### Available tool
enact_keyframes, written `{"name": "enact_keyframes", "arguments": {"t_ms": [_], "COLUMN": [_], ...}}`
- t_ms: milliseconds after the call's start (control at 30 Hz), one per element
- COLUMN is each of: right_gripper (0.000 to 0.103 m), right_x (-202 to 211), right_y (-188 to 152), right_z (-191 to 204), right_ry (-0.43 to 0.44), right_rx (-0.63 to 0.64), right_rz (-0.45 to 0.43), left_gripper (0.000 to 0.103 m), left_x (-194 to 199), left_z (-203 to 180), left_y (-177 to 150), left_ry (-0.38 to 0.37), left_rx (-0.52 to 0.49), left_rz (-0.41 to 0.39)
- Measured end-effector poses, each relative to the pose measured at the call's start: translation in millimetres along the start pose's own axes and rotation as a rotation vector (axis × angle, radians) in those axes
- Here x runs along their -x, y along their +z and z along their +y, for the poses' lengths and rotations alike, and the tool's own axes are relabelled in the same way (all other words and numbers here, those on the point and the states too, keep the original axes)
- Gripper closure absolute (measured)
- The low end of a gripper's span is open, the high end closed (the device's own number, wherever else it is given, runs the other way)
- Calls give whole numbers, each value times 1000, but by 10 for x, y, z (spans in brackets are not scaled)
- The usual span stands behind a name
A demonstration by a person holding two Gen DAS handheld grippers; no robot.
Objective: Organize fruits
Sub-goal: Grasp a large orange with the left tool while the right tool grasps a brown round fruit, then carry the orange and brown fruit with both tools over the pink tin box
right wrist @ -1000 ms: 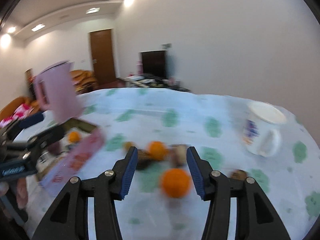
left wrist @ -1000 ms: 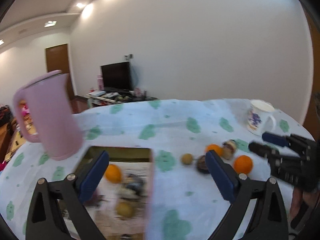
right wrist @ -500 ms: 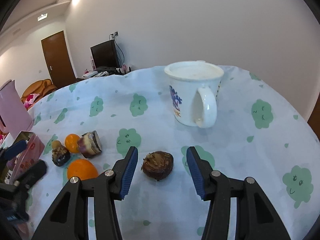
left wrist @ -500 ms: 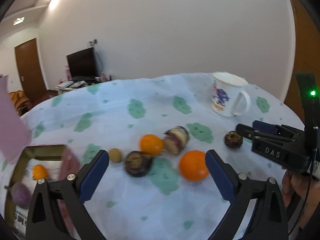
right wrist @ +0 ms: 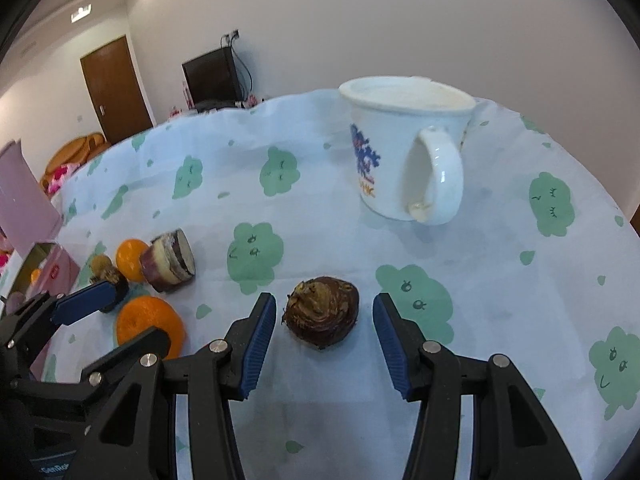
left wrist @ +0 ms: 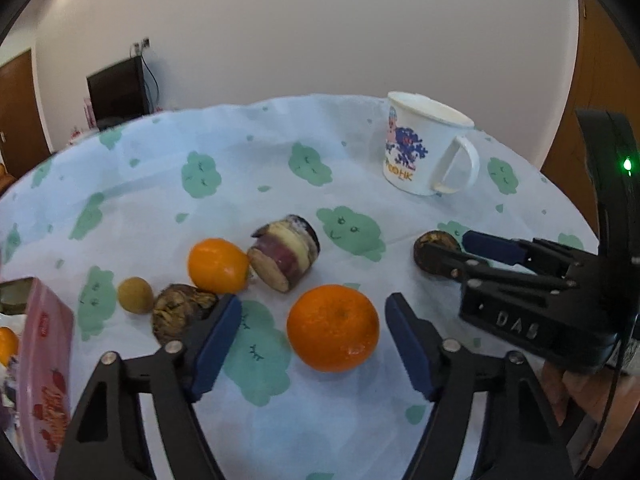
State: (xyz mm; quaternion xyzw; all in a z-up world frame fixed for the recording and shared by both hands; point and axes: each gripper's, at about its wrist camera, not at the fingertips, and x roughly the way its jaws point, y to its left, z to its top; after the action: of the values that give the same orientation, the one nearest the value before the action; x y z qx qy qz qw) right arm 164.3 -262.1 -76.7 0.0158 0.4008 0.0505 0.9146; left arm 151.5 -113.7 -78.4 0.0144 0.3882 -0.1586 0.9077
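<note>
Left gripper (left wrist: 313, 334) is hanging low over the surface (left wrist: 248, 168), fingers spread wide with the big orange (left wrist: 333, 328) sitting between the blue pads, touching neither. Right gripper (right wrist: 324, 334) is doing the same thing over on its side: fingers apart, tips down near the cloth, bracketing a dark brown bulb-like fruit (right wrist: 321, 311) with clear gaps on both flanks.

From the left wrist we are seeing the right gripper (left wrist: 456, 254) reaching in from the right edge, a hand partly showing beneath its body, and the brown fruit (left wrist: 434, 246) peeking out behind its fingertips. From the right wrist it is the reverse: the left gripper (right wrist: 96, 312) is poking in from the lower left, covering part of the big orange (right wrist: 150, 324).

Only the left view is giving us the cluster cleanly: a smaller orange (left wrist: 217, 266) touching a cut purple-and-cream chunk (left wrist: 285, 254), a small yellowish round fruit (left wrist: 135, 295) beside a wrinkled dark fruit (left wrist: 180, 312), that last one partly hidden by the left finger. The pink box (left wrist: 44, 376) is running off the left edge, with a sliver of orange inside it; the rest of its contents is cut off. Only the right view is catching the pink jug (right wrist: 24, 196), cropped at the left. The white mug (right wrist: 404, 148) is standing upright at the far side, well apart from the fruit; its printed design is too blurred to read.
</note>
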Motion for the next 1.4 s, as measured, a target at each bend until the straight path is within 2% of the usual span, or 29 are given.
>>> {"name": "enact_keyframes", "arguments": {"t_ms": [100,167,200,467,567,833,1400], "right_gripper": [52,59,61,61,61,61,61], "right_x": [-41,-80,-92,-25,-17,58,260], "right_y": [-1,-6,-9,-18,-9,-14,-37], "right_z": [46,43,40,188,182,160,165], "right_ry": [-6,-3,-4,-16,11,79,128], "right_rx": [25,26,25,97,98,86,95], "right_rz": [22,44,51,10,6,-29,-126], "left_gripper": [38,51,53,54,54,54,54], "left_x": [-93,-109,-102,-85,-67,73,263], "left_z": [51,88,100,206,232,182,177], "left_y": [4,0,-3,-9,-6,7,-10], "left_ry": [-48,-69,-71,-64,-55,-10,39], "left_rx": [27,53,59,105,113,88,85], "left_rz": [49,55,53,41,32,-37,-141]}}
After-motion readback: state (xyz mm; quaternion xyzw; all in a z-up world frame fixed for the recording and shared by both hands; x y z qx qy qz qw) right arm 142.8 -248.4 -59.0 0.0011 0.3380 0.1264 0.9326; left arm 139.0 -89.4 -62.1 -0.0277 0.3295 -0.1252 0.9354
